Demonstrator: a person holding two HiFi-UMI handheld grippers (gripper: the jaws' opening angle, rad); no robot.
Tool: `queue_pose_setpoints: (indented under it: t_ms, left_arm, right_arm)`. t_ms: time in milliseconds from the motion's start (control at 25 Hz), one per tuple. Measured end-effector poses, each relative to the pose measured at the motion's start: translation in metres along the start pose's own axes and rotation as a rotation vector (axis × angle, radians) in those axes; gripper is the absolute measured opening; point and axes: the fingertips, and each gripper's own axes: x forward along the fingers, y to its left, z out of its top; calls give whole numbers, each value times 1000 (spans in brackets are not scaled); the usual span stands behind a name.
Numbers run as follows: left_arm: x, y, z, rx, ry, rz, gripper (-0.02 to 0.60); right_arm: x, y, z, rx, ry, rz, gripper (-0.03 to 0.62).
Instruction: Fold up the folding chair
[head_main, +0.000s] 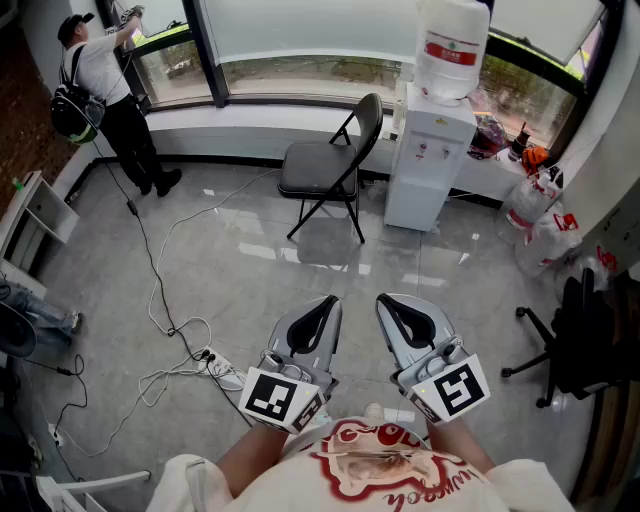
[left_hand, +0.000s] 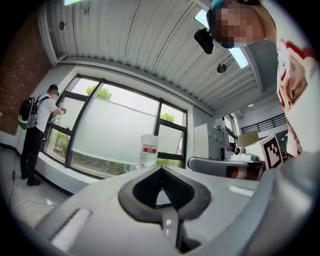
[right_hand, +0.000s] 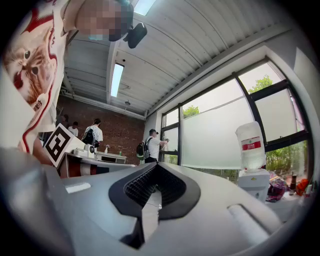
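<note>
The black folding chair stands unfolded on the grey floor by the window, its seat flat and its backrest on the right. It is well ahead of both grippers and nothing touches it. My left gripper and right gripper are held side by side close to my body, pointing toward the chair. Each is shut with nothing in it. In the left gripper view the left gripper blocks the chair from sight, as does the right gripper in the right gripper view.
A white water dispenser stands just right of the chair. A person works at the window far left. Cables and a power strip lie on the floor at front left. A black office chair and bags sit right.
</note>
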Motion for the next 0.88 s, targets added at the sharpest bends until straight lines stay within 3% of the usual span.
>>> queue_pose_setpoints:
  t_ms: [440,880]
  left_arm:
    - [-9,16,0,-4,-9,-6,5]
    - [-43,66,3,-21,-7,30,5]
  right_arm:
    - [12,10,-4,-7,16,-10,25]
    - [42,21,-1,20,-27,-61,26]
